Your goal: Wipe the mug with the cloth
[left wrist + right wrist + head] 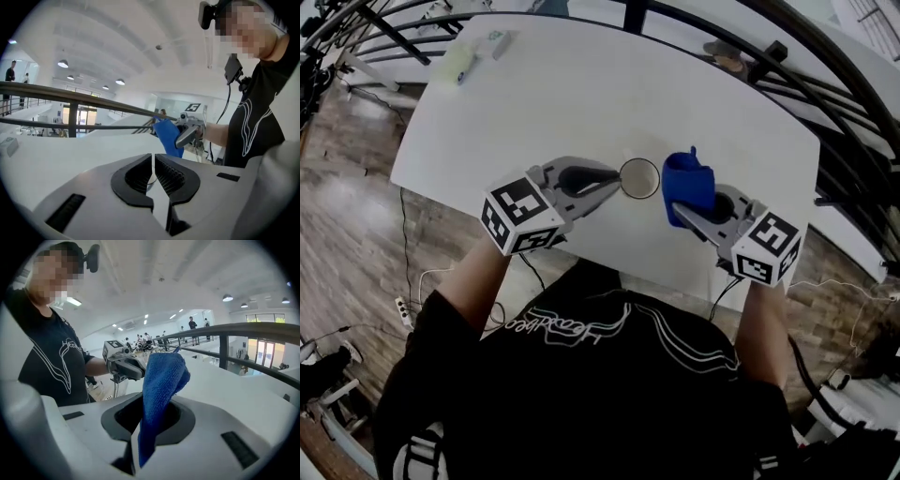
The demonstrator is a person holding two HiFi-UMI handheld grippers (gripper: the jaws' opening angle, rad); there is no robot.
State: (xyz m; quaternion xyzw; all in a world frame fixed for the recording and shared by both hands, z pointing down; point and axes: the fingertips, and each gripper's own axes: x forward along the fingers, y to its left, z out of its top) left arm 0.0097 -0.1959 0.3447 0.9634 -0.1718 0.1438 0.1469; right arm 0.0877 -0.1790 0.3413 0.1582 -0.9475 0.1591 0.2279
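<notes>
A white mug (638, 178) is at the near middle of the white table (581, 103), its mouth facing up. My left gripper (617, 186) meets the mug's left rim. In the left gripper view its jaws (153, 161) stand almost together on a thin white edge, and the rest of the mug is hidden. Just right of the mug, a blue cloth (688, 183) stands up bunched, and my right gripper (677, 211) is shut on it. In the right gripper view the cloth (161, 380) rises from between the jaws, and the left gripper (133, 369) faces it.
Small items (473, 56) lie at the table's far left corner. A black railing (769, 56) curves behind the table. A dark object (727, 52) sits past the far edge. Wood floor with cables (403, 305) lies to the left. The person's torso is close to the near edge.
</notes>
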